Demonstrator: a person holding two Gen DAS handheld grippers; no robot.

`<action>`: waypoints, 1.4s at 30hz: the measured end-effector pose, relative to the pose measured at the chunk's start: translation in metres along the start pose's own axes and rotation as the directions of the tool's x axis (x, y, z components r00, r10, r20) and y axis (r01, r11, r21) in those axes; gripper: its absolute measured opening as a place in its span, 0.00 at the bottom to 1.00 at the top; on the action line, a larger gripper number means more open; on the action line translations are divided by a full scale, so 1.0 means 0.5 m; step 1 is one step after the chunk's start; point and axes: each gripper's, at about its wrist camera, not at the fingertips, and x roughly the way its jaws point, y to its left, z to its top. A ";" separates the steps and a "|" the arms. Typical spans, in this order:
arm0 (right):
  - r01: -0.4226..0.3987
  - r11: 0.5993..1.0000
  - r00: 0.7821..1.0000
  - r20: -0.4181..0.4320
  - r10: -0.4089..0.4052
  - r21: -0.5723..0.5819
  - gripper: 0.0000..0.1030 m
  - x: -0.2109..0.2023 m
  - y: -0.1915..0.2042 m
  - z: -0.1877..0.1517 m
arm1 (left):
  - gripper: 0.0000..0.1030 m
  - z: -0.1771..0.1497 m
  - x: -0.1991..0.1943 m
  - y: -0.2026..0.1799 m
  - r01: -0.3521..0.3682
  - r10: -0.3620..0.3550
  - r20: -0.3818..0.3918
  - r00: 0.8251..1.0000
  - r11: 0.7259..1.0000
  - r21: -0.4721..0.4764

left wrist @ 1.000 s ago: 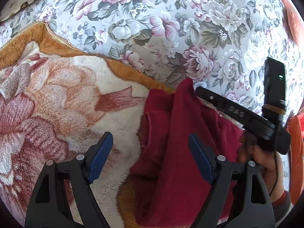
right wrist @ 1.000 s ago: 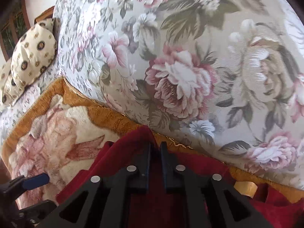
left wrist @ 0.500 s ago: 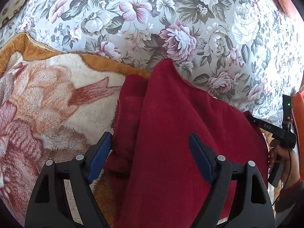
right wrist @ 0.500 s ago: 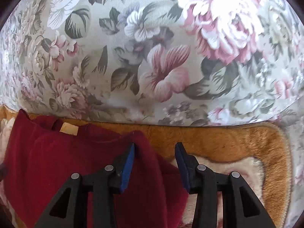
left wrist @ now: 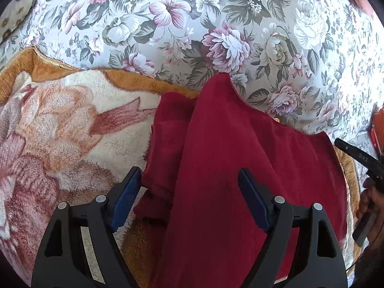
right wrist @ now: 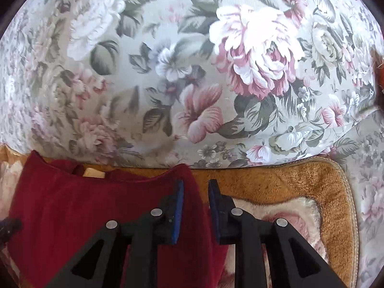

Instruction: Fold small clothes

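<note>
Left wrist view: left gripper (left wrist: 189, 192) spread wide, empty, above the dark red garment (left wrist: 240, 168) lying on a plush orange-bordered blanket (left wrist: 72, 124) against a floral cushion (left wrist: 192, 24). Right wrist view: right gripper (right wrist: 195, 206) parted, released, straddling the garment's (right wrist: 84, 211) edge; tan neck label (right wrist: 93, 174) unreadable.

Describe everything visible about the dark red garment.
The dark red garment is soft, fleecy-looking cloth in one plain colour, lying spread on the plush orange-bordered blanket against the floral sofa back. Its left side is doubled into a narrower folded strip. A pale tag shows at its top edge. The left gripper hangs open over it; the right gripper is part-open at its right edge, cloth between the fingers.
</note>
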 end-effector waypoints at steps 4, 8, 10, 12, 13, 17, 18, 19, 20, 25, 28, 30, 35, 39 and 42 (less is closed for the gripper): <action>-0.156 0.988 0.987 -0.024 0.157 0.021 0.19 -0.058 0.043 -0.056 | 0.79 -0.004 -0.027 -0.005 -0.012 0.011 0.035 0.999 1.000 0.022; -0.102 0.995 0.994 -0.024 0.102 0.011 0.19 -0.070 0.057 -0.119 | 0.79 -0.009 -0.051 -0.009 -0.024 0.022 0.067 0.998 0.999 0.041; -0.057 0.998 0.998 -0.041 0.057 0.019 0.19 -0.058 0.042 -0.146 | 0.79 -0.009 -0.060 -0.012 -0.029 0.025 0.079 0.997 0.998 0.050; -0.053 0.999 0.994 -0.100 0.054 0.006 0.19 -0.024 0.032 -0.163 | 0.79 -0.009 -0.067 -0.014 -0.025 0.021 0.088 0.996 0.998 0.049; -0.059 0.998 0.994 -0.092 0.058 -0.012 0.19 -0.024 0.031 -0.162 | 0.79 -0.009 -0.071 -0.015 -0.024 0.019 0.094 0.995 0.999 0.049; -0.067 0.998 0.991 -0.113 0.065 -0.018 0.20 -0.056 0.044 -0.145 | 0.79 -0.015 -0.086 -0.018 -0.021 0.016 0.103 0.995 0.999 0.046; -0.084 0.996 0.991 -0.105 0.081 -0.020 0.20 -0.068 0.052 -0.142 | 0.79 -0.017 -0.090 -0.020 -0.024 0.019 0.103 0.994 0.999 0.048; -0.092 0.995 0.991 -0.102 0.089 -0.025 0.20 -0.075 0.062 -0.145 | 0.79 -0.021 -0.095 -0.022 -0.029 0.024 0.104 0.994 0.998 0.050; -0.108 0.994 0.990 -0.096 0.104 -0.030 0.20 -0.082 0.073 -0.145 | 0.79 -0.025 -0.099 -0.023 -0.034 0.029 0.104 0.994 0.998 0.049; -0.206 0.977 0.976 -0.090 0.201 -0.054 0.21 -0.075 0.158 -0.116 | 0.79 -0.067 -0.117 -0.021 -0.021 0.021 0.069 0.997 1.000 0.009; -0.268 0.961 0.962 -0.075 0.262 -0.073 0.21 -0.054 0.222 -0.090 | 0.79 -0.097 -0.118 -0.014 -0.012 0.012 0.036 0.999 1.000 -0.012; -0.291 0.952 0.956 -0.073 0.285 -0.092 0.21 -0.034 0.272 -0.069 | 0.79 -0.106 -0.108 -0.008 -0.021 0.022 0.018 1.000 1.000 -0.023; -0.328 0.928 0.944 -0.099 0.314 -0.179 0.21 0.036 0.395 -0.020 | 0.79 -0.111 -0.072 0.012 -0.018 0.016 -0.040 0.999 0.998 -0.064; -0.320 0.914 0.946 -0.136 0.294 -0.250 0.21 0.116 0.476 0.012 | 0.79 -0.107 -0.061 0.030 -0.036 0.031 -0.056 0.998 0.996 -0.086; -0.345 0.899 0.935 -0.178 0.306 -0.269 0.21 0.175 0.526 0.029 | 0.79 -0.103 -0.056 0.041 -0.020 0.013 -0.062 0.998 0.993 -0.115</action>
